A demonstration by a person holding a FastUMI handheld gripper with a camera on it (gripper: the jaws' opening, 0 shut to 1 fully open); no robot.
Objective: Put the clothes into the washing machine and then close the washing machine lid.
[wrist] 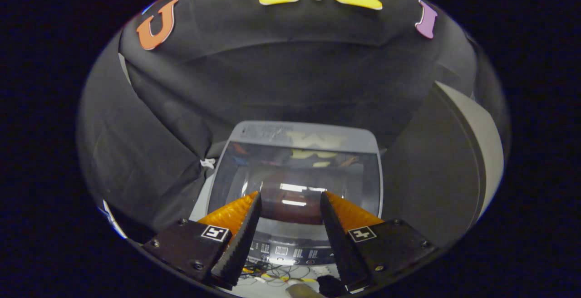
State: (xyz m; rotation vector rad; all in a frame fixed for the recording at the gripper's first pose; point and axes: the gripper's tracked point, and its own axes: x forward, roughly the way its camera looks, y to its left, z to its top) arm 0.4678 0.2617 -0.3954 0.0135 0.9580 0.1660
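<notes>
Gaping wide and empty, the tongs (290, 198) hover before the washing machine (297, 184), its glossy lid (295, 175) down.

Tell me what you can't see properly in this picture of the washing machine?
- Inside the drum: the shut, dark glass lid mirrors lights, so any clothes in there are hidden.
- Control panel: its markings are too small, and the fingers cover part of it.
- Cables below the panel: cut off between the fingers.
- Washer sides: hidden by black cloth.
- The gripper is open, its jaws apart, holding nothing.
</notes>
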